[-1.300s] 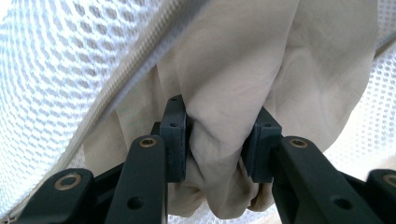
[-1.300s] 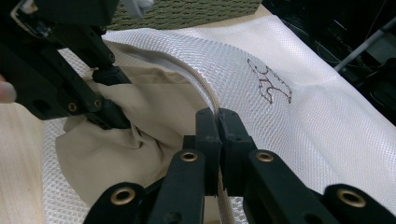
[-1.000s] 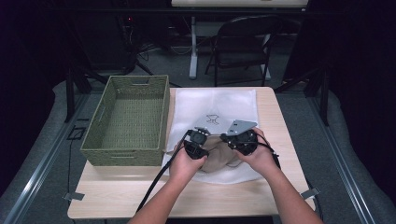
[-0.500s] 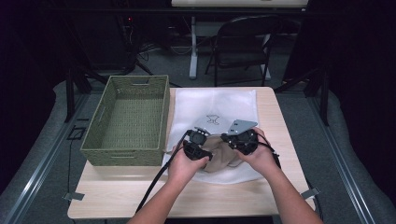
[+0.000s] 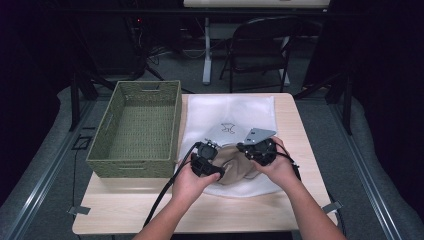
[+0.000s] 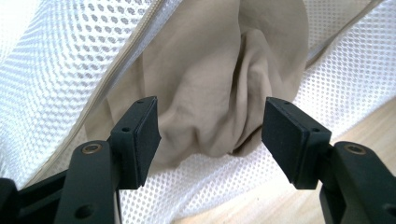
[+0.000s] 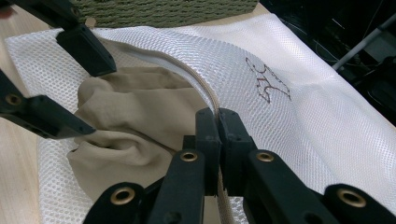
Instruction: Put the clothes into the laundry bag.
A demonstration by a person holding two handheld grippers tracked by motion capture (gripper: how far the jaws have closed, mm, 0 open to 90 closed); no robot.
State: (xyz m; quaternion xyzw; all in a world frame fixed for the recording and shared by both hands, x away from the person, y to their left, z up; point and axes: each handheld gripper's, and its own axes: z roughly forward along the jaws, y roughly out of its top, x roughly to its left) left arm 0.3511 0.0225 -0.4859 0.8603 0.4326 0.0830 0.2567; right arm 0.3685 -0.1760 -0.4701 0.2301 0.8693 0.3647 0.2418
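The white mesh bag [image 5: 231, 117] lay on the table [image 5: 125, 210] just beside the green woven basket [image 5: 137, 127], with the beige cloth [image 5: 235, 165] bunched in its open mouth. The right gripper [image 7: 217, 116] was clamped tight on the bag's zipper edge [image 7: 205, 98], lifting it. The left gripper [image 6: 210, 128] stood wide apart around the cloth, gripping nothing.

White mesh bag [image 7: 299, 107], beige cloth [image 6: 210, 93], green woven basket [image 5: 137, 127].

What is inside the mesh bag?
A crumpled beige cloth sits in the mouth of the mesh bag, part of it sticking out. The right gripper holds the bag's edge up. How far in the cloth reaches is hidden by mesh.
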